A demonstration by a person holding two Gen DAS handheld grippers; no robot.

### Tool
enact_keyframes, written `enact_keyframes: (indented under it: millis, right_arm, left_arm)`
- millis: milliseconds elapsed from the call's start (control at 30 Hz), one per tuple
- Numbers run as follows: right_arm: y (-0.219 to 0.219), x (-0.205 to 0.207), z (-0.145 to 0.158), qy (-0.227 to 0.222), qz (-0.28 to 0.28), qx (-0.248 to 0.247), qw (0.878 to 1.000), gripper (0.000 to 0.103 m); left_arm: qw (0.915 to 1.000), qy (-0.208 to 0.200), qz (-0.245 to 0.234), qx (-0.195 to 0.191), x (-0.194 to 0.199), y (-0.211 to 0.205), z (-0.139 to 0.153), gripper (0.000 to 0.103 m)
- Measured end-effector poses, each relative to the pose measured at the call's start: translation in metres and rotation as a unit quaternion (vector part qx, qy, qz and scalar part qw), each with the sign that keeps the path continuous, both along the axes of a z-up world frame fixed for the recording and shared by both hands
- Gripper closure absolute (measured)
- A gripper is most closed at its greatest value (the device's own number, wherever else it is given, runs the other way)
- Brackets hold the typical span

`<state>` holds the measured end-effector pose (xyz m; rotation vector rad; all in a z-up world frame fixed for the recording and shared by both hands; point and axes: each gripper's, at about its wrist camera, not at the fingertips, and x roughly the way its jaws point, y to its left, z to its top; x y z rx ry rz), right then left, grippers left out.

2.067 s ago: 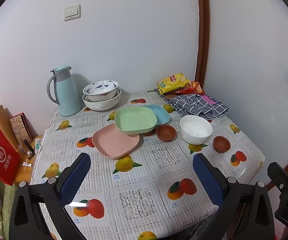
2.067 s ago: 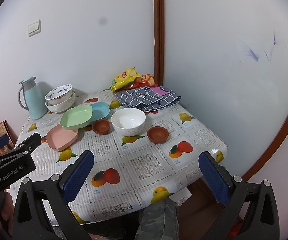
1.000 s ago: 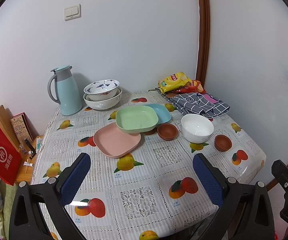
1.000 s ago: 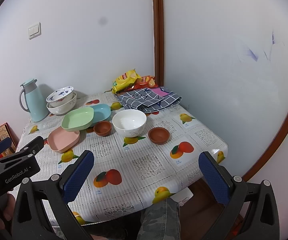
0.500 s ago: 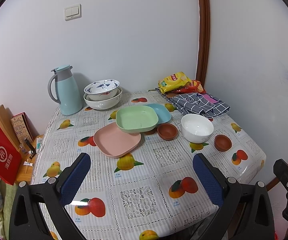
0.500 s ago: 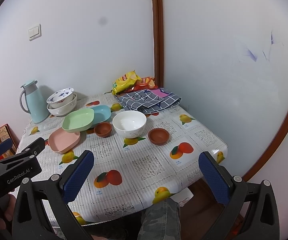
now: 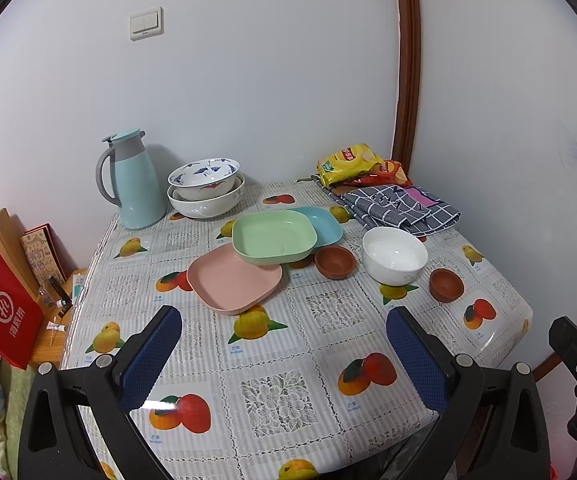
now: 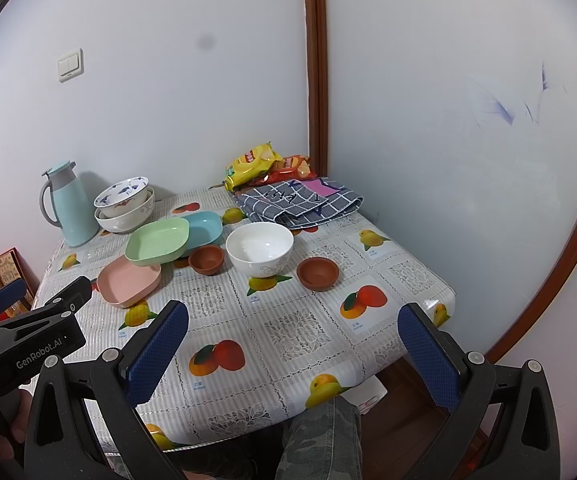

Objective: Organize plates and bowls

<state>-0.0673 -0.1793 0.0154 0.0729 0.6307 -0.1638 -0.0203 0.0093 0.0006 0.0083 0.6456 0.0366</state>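
Left wrist view shows you the counter [image 7: 288, 360] carrying a green plate [image 7: 273, 235] overlapping pink [image 7: 234, 280] and blue [image 7: 324, 222] plates, a white bowl [image 7: 394, 254] and two brown bowls [image 7: 334, 262]. Your left tongs [image 7: 284, 356] and right tongs [image 8: 293, 344] hang released, empty.

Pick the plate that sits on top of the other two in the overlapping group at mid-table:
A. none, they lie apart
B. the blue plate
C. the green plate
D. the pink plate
C: the green plate rests raised, its near edge overlapping the pink plate and its far edge covering part of the blue plate; the right wrist view shows the same stacking.
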Motion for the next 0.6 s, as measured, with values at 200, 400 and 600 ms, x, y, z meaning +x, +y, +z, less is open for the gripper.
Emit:
enact_keyframes:
  millis: [200,400,600]
  right_arm:
    - [0.001,-0.001,0.0,0.0,0.0,0.0,1.0,0.0]
    - [0.0,0.0,0.0,-0.001,0.0,-0.001,1.0,0.0]
    - [-0.001,0.006,0.002,0.002,0.002,0.007,1.0,0.0]
  left_arm:
    - [1.0,0.001,-0.001,0.0,0.0,0.0,0.0,0.0]
    - [1.0,0.002,-0.004,0.0,0.006,-0.003,-0.001,0.0]
    - [0.9999,0.005,-0.008,0.008,0.017,-0.008,-0.001,0.0]
